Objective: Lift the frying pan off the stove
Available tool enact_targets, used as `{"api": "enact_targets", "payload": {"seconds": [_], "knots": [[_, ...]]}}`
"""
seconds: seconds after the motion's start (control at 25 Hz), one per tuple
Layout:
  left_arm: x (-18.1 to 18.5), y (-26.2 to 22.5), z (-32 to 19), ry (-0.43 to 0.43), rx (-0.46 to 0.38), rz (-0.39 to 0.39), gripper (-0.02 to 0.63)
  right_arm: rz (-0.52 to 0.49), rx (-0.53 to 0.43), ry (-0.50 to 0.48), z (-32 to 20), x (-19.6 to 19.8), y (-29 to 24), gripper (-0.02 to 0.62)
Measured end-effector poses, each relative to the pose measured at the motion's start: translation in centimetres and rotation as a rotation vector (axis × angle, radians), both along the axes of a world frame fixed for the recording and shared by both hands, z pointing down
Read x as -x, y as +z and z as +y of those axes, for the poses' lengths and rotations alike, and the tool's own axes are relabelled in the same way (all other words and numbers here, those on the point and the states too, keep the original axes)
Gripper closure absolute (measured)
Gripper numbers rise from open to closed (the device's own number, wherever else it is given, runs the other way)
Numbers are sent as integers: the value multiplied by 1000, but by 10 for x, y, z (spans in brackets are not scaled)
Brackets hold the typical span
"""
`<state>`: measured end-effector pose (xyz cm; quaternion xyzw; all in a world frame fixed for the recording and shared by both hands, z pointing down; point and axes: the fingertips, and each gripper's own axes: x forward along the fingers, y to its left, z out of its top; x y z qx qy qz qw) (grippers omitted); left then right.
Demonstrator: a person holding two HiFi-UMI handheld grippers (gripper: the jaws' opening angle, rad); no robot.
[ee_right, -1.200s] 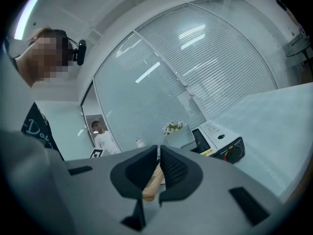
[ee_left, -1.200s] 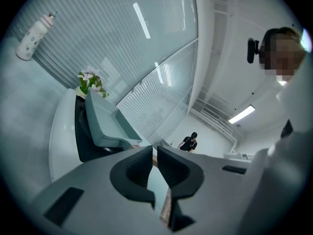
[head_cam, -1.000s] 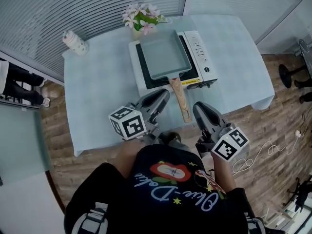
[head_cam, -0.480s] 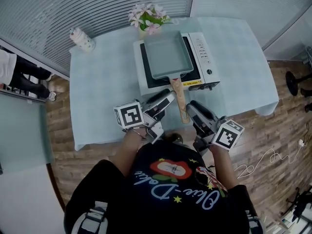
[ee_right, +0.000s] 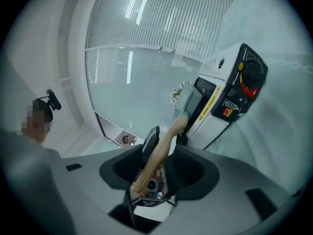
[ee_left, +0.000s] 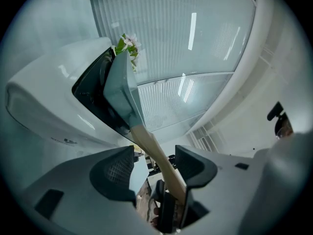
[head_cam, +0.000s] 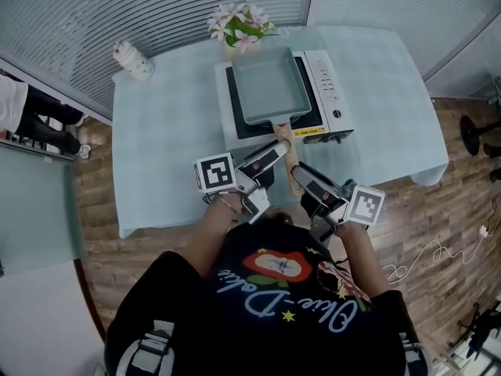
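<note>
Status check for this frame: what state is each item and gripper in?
Frying pan: empty, sitting on the stove.
Pan handle: between both grippers' jaws, not clamped.
Left gripper: open, jaws have just been opening.
Right gripper: open, jaws have just been opening.
Bottle: upright on the table.

The left tongs [head_cam: 275, 152] and the right tongs [head_cam: 304, 176] have moved in close to the pan handle [head_cam: 282, 135], one on each side. Both have just opened wide. Now the pan handle sits between their jaws.
</note>
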<state>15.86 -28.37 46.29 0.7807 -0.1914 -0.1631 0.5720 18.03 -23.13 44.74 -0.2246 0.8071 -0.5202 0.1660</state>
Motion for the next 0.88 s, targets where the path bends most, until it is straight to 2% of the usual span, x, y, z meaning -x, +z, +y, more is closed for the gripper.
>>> {"api": "enact_targets", "payload": {"seconds": [0.2, 0.4, 0.72, 0.88], "knots": [[-6, 2, -4, 8, 51, 83, 363, -57, 39, -32, -3, 7, 2, 397], [-15, 2, -6, 37, 61, 107, 363, -119, 73, -86, -3, 17, 2, 399], [-19, 2, -5, 44, 94, 158, 365, -139, 72, -104, -2, 23, 2, 442], [-18, 0, -5, 27, 130, 226, 430, -140, 81, -107, 0, 25, 3, 449]]}}
